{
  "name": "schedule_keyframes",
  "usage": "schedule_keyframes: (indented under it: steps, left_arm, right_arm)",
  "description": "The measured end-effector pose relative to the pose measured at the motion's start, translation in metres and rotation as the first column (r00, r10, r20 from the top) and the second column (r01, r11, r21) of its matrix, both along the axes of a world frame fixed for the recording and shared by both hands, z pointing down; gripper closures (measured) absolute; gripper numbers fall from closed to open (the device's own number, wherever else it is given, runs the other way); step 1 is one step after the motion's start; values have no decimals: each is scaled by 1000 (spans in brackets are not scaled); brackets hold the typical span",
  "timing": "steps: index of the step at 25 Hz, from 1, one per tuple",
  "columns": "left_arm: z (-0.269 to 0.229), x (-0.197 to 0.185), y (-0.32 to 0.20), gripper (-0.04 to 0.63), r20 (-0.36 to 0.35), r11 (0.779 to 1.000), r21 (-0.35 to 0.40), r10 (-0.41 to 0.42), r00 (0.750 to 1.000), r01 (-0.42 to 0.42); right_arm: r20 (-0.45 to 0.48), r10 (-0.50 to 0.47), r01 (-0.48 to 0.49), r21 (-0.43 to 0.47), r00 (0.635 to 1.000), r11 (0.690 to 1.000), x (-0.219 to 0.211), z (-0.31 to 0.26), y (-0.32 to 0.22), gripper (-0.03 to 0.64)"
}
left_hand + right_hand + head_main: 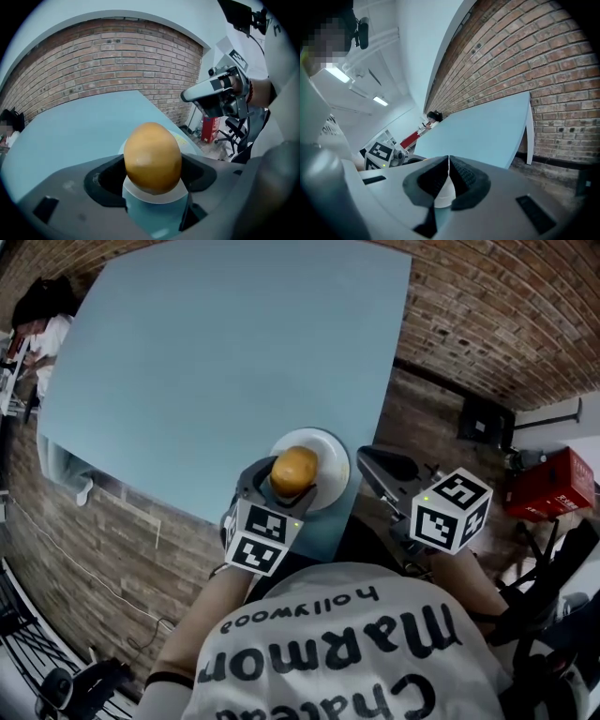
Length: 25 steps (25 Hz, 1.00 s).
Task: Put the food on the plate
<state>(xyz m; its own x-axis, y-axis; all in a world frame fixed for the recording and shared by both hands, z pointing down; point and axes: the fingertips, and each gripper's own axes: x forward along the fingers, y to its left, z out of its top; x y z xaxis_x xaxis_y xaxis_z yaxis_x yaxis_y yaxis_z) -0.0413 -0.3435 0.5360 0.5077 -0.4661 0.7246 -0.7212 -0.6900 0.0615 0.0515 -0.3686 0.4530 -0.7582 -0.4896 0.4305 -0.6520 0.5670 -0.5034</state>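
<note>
Food, a smooth golden-orange oval piece [293, 471], is clamped in the left tongs [292, 486]. In the left gripper view the two dark jaws press against its sides, and it stands upright between them [152, 158]. It hangs directly over the white plate [336, 451], whose rim shows round it on the far and right sides. Whether its underside touches the plate cannot be told. The plate lies on the pale blue bench [225, 362], close to the near right corner.

The right tongs [373, 461] are clenched: in the right gripper view the ribbed pads meet along one thin line [448, 174]. They hover just beside the plate's right edge, at the corner of the bench, pointing along its right side. A sliver of white plate [442, 199] shows below the closed jaws.

Each pair of tongs carries a marker cube, the left one [262, 535] below the food and the right one [452, 510] off the bench. A brick wall [117, 65] rises beyond the bench.
</note>
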Motion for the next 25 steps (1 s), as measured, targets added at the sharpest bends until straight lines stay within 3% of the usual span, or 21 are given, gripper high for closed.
schedule_keyframes:
  steps: [4, 14, 17, 25]
  left_arm:
    - [5, -1, -4, 262, 44, 1000, 31, 4, 999, -5]
    - [18, -4, -8, 259, 76, 999, 44, 1, 997, -4]
    - [15, -7, -11, 230, 64, 998, 69, -15, 998, 11]
    - [-5, -14, -19, 227, 3, 994, 90, -61, 998, 60]
  right_arm:
    - [-1, 0, 0, 2, 1000, 1000, 1, -1, -1, 607]
    - [-9, -17, 17, 4, 1000, 1000, -2, -1, 0, 607]
    - [-13, -17, 17, 6, 1000, 1000, -4, -4, 1, 607]
    - [-26, -11, 11, 19, 1000, 1000, -2, -11, 0, 607]
